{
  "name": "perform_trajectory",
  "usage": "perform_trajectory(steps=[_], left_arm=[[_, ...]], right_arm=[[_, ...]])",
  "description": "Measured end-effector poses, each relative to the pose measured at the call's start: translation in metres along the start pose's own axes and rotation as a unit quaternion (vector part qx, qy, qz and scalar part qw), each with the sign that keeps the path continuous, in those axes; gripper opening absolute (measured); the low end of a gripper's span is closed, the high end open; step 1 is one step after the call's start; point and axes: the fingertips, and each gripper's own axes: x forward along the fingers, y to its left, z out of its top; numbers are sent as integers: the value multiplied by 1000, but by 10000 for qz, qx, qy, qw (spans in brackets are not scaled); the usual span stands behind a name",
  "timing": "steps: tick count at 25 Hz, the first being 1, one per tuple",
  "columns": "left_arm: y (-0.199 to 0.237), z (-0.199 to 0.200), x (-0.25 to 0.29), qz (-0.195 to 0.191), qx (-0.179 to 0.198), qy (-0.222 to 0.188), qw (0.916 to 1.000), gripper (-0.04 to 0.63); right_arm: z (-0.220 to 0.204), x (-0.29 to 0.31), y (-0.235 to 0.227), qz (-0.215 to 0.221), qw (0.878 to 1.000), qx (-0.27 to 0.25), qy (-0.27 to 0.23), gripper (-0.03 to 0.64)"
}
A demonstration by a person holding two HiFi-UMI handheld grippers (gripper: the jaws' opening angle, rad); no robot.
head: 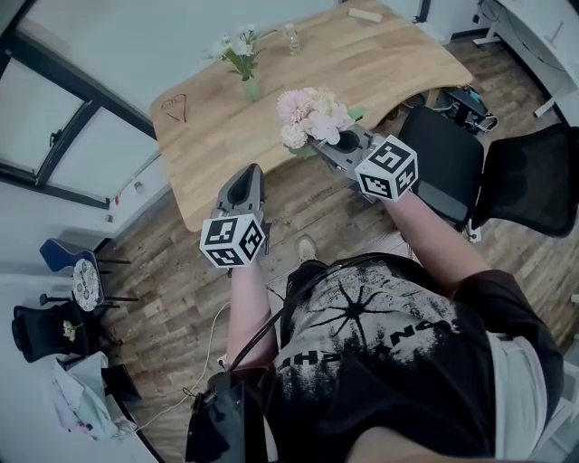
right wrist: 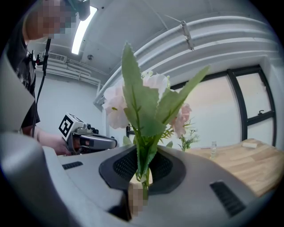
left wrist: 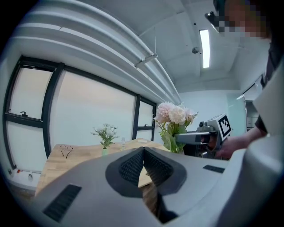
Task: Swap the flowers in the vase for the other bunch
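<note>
My left gripper (head: 246, 176) has its jaws fully together and holds nothing, just before the near edge of the table (head: 389, 68). My right gripper (head: 333, 143) clamps the stems of the pink bunch (head: 310, 116) above that edge. The vase (head: 251, 89) with the white flowers (head: 237, 45) stands near the far edge

Wooden table (head: 362, 68), glasses (head: 175, 108) — black chair (head: 534, 185)

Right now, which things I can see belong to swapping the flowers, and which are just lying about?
For the job: pink bunch, held in the right gripper; vase with white flowers on the table; left gripper, shut and empty.
Lying about: glasses, small bottle, pale block, black chairs.
</note>
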Motion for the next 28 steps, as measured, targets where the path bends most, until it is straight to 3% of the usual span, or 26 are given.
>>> perform_trajectory(steps=[12,28], left_arm=[[43,-9,27,-52,29,181,9998,14],[118,-5,97,-545,37,446,9975,15]], right_arm=[[-9,40,-17,-81,10000,36,44,48],[-10,118,-68,-510,9983,264,90,48]])
